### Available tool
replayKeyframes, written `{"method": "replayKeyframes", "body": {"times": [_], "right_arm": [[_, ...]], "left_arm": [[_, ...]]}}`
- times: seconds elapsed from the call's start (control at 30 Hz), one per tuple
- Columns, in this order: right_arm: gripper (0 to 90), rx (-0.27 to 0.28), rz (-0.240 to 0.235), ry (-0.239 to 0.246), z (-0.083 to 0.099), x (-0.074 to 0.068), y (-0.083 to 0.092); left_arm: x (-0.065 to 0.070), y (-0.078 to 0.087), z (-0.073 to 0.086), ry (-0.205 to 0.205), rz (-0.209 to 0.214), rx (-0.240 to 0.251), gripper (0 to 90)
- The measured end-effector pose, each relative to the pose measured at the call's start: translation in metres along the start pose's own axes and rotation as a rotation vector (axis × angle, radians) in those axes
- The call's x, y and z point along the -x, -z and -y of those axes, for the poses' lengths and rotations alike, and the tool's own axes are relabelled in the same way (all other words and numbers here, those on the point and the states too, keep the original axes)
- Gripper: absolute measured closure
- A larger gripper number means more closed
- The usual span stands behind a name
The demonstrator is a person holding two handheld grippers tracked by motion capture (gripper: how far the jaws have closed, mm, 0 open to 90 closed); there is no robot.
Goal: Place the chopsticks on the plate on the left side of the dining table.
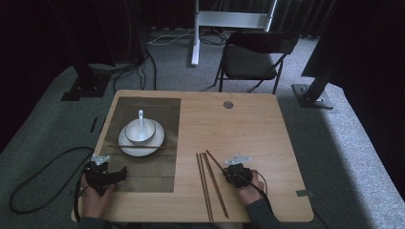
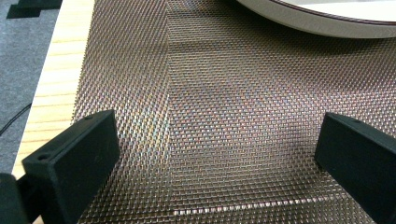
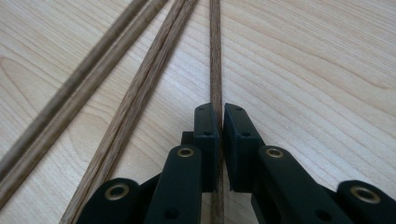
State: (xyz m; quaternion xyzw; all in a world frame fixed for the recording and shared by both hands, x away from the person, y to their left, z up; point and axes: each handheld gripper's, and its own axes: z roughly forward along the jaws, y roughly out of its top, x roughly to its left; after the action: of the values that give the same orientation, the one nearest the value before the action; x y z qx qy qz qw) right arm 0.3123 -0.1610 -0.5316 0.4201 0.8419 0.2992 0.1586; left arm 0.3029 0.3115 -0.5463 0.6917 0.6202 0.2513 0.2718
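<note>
Wood: chopstick [image 3: 215, 56] judged light, stiff, thin, smooth; likely to roll or twist if pinched off-centre.
Right gripper [image 3: 220, 116]: jaws clamped together on it, on the table [image 1: 258, 124], right of two loose chopsticks [image 1: 204, 186].
Axis: long, running 11 to 5 o'clock in the high view.
Left gripper [image 2: 215, 154]: jaws held apart over the woven placemat [image 2: 210, 102], nothing gripped.

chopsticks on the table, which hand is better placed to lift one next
Right. The right gripper has its jaws shut on one chopstick. The left gripper hovers open above the woven mat, away from the chopsticks.
</note>
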Motion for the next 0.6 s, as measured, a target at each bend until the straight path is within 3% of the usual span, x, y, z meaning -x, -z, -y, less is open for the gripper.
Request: {"method": "replayKeyframes", "body": {"times": [0.6], "right_arm": [[84.5, 0.053, 0.061, 0.031, -0.006, -0.003, 0.014]], "left_arm": [[0.0, 0.0, 0.0, 0.0, 0.0, 0.0, 0.2]]}}
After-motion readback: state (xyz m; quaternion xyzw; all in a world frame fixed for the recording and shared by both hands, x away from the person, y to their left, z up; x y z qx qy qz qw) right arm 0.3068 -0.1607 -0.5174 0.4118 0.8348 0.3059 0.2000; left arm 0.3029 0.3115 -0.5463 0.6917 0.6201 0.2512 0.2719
